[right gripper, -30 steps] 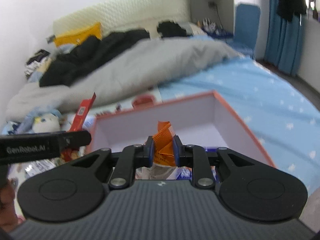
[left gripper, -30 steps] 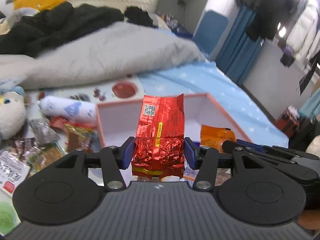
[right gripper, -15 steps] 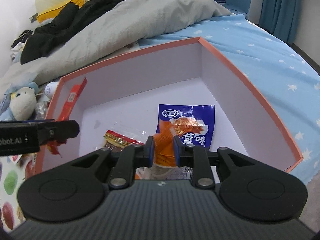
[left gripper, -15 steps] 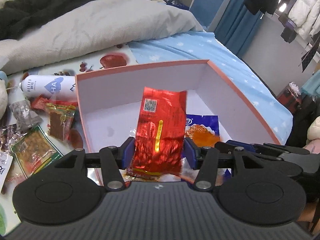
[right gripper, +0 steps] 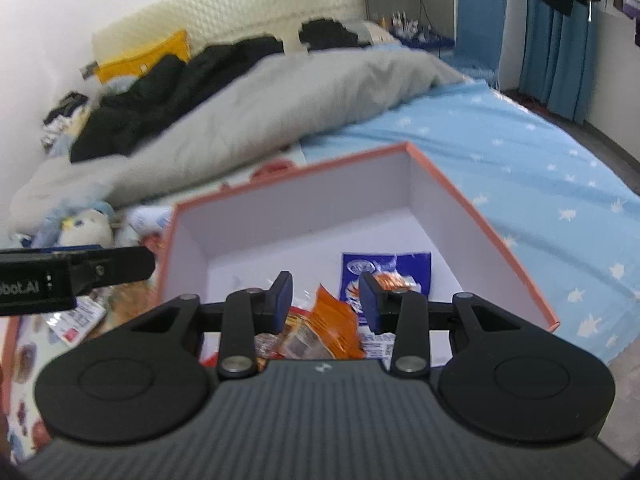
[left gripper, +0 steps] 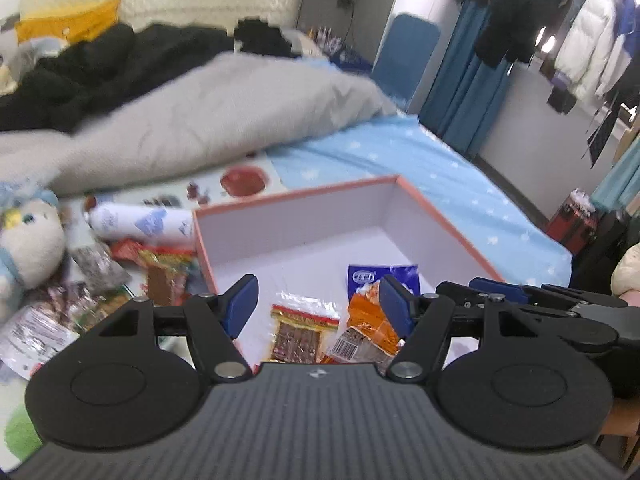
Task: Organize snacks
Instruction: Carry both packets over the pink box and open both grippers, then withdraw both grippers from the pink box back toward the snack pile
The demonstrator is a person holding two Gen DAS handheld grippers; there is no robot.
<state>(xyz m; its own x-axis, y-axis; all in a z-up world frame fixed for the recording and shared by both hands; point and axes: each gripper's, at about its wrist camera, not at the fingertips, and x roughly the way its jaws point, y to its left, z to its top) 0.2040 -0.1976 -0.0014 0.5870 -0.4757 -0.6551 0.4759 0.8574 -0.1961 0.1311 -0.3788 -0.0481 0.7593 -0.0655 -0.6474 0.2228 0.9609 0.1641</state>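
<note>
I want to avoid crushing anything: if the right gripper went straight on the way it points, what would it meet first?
Probably the orange packet lying between the open right gripper fingers, inside the box; beyond it the blue packet. Depth is unclear.

Far half of white, orange-rimmed cardboard box [left gripper: 304,236] bare, open from above; near floor crowded by blue packet [left gripper: 374,278], orange pouch [right gripper: 334,324], clear-wrapped bar [left gripper: 298,332].

Bright daylight, motion blur, fisheye warp
</note>
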